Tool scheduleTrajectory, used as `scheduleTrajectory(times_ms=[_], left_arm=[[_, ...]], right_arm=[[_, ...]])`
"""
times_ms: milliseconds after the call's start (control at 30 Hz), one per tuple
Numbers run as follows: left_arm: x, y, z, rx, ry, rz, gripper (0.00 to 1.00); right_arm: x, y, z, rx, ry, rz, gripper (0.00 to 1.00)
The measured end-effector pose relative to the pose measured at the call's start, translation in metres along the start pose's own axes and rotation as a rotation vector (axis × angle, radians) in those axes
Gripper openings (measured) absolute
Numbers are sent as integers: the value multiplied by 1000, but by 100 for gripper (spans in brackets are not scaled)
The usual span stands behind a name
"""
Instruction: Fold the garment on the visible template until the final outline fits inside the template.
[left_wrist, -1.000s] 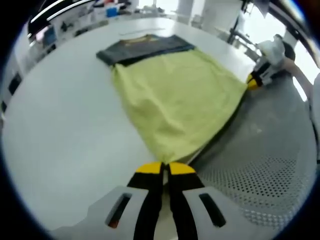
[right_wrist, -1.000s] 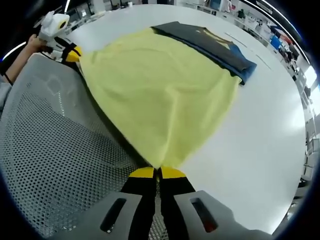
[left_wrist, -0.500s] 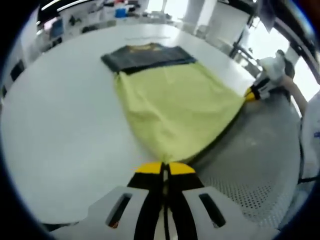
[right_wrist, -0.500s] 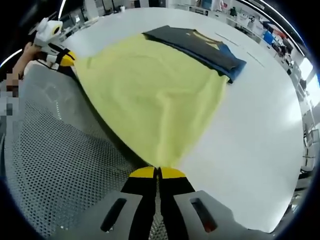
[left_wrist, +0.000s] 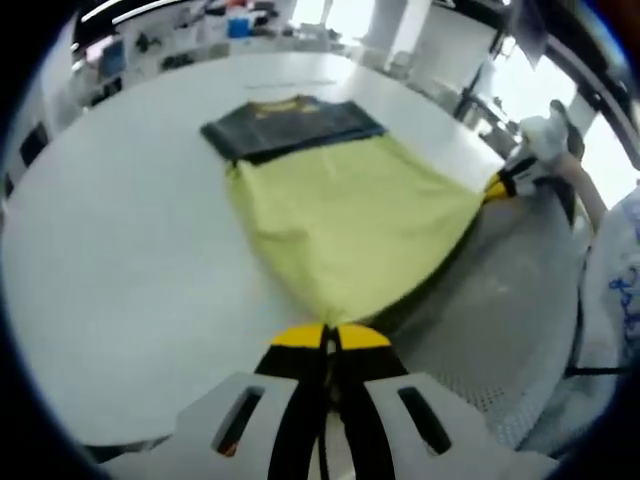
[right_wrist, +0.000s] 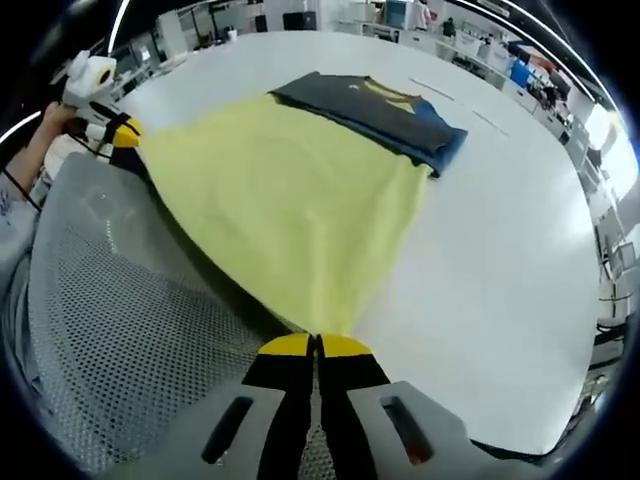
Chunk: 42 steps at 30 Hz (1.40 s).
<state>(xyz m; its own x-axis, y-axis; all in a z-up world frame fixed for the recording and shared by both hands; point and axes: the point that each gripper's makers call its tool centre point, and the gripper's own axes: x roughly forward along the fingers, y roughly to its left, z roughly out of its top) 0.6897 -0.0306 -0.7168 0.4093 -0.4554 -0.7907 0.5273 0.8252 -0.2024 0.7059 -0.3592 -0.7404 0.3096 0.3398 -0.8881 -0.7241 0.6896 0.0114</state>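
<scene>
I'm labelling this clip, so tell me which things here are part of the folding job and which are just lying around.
Part of the job:
yellow garment
left gripper, shut on one corner
right gripper, shut on another corner
white table

Lying about:
dark folded garment
grey mesh chair back

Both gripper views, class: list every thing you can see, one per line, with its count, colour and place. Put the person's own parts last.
Yellow cloth garment: one, yellow, stretched between both grippers above the table.
Dark folded garment: one, dark grey with yellow print and blue edge, at the yellow garment's far end.
White table: one, white, under both garments.
Grey perforated mesh surface: one, grey, beside the table's near edge.
Left gripper: one, yellow-tipped black jaws, clamping one yellow corner.
Right gripper: one, same colours, clamping the other corner.
</scene>
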Motion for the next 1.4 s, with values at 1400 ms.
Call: scheduleTrajectory(times_ms=[1400], left_arm=[[-62, -24, 17, 105, 9, 5, 0]], right_arm=[[-77, 16, 19, -25, -95, 10, 1]])
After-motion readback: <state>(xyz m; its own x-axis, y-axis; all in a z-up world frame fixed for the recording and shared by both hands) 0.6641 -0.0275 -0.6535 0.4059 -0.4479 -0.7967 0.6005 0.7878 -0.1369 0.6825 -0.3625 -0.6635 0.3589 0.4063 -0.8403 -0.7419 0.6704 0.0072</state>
